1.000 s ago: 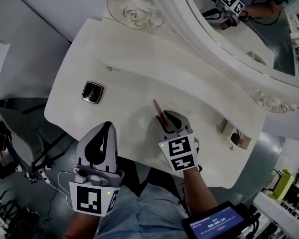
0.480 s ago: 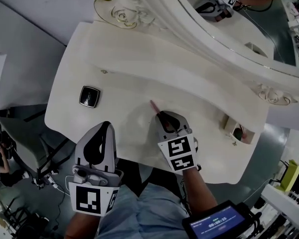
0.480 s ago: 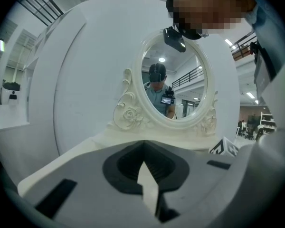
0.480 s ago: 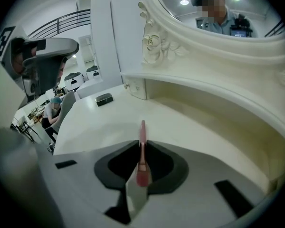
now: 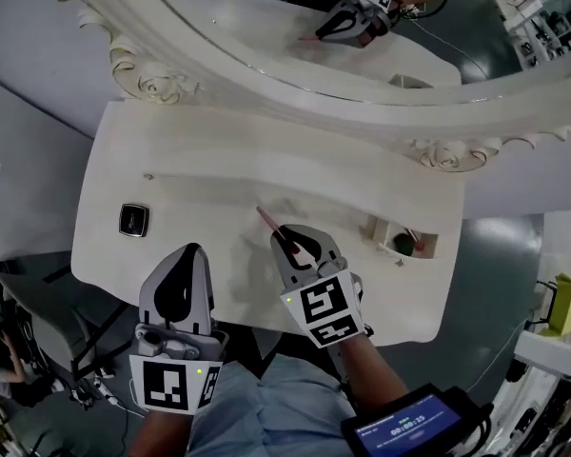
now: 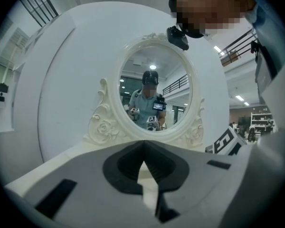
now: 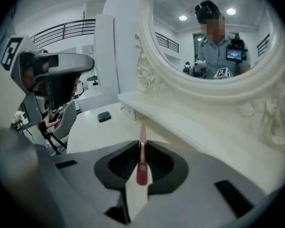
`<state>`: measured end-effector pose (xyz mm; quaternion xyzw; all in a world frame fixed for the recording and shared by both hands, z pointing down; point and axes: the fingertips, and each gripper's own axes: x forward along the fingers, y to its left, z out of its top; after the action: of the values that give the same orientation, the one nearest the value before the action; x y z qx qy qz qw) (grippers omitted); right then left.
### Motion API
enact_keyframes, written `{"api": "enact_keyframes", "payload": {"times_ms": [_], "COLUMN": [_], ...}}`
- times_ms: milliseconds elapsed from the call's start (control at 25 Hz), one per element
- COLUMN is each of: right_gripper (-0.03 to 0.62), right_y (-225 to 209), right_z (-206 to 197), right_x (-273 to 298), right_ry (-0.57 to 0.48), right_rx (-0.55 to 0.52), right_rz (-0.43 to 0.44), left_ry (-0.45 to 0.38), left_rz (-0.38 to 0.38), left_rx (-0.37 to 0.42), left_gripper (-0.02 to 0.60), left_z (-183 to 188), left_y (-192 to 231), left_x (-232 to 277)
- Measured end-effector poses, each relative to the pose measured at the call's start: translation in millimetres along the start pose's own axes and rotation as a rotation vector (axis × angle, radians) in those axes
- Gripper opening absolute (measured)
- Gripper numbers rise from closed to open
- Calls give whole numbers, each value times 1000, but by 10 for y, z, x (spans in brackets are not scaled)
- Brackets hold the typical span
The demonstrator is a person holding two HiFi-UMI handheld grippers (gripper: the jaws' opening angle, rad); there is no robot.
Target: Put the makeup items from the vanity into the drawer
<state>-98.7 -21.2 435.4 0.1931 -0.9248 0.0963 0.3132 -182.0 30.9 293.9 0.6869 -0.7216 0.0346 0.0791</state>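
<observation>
My right gripper point(image 5: 287, 239) is shut on a slim pink makeup pencil point(image 5: 265, 218), whose tip sticks out past the jaws over the white vanity top point(image 5: 219, 160). Its jaws have just been closing with the pencil between them. The right gripper view shows the pencil point(image 7: 142, 160) pinched between the pads, the right gripper point(image 7: 141, 144) lifted off the surface. My left gripper point(image 5: 183, 272) hangs at the vanity's front edge, shut and holding nothing; in its own view the left gripper point(image 6: 143, 144) faces the oval mirror point(image 6: 152, 99). A black compact point(image 5: 133, 219) lies at the far left.
A small open drawer point(image 5: 404, 243) at the vanity's right end holds a red item. The ornate mirror frame point(image 5: 266, 74) rises along the back. The compact point(image 7: 104, 116) also shows in the right gripper view. A chair point(image 7: 61, 120) and a seated person are off the left side.
The right gripper has come up off the vanity top with the pink pencil in its jaws. The left gripper has risen a little. The head view has swung, showing more of the mirror.
</observation>
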Motion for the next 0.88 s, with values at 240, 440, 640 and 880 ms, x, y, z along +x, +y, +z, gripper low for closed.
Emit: {"api": "enact_keyframes", "payload": {"times_ms": [240, 440, 640, 880], "right_gripper": [44, 46, 46, 46], "right_y": [-495, -990, -1359, -1668], "right_z": [39, -209, -594, -1144], "right_x": [-656, -1162, -1527, -1795], "right_ry": [-62, -62, -7, 136], "right_rx": [-18, -30, -11, -52], "right_rz": [-97, -197, -263, -304], "left_ry": [-74, -93, -74, -41], "left_rz": [-109, -187, -250, -306], "left_rx": [30, 44, 48, 47], "left_gripper": [-2, -2, -2, -2], "left_z": [261, 332, 259, 157], "left_y": [-673, -1262, -1731, -2211], "left_x": [237, 378, 515, 668]}}
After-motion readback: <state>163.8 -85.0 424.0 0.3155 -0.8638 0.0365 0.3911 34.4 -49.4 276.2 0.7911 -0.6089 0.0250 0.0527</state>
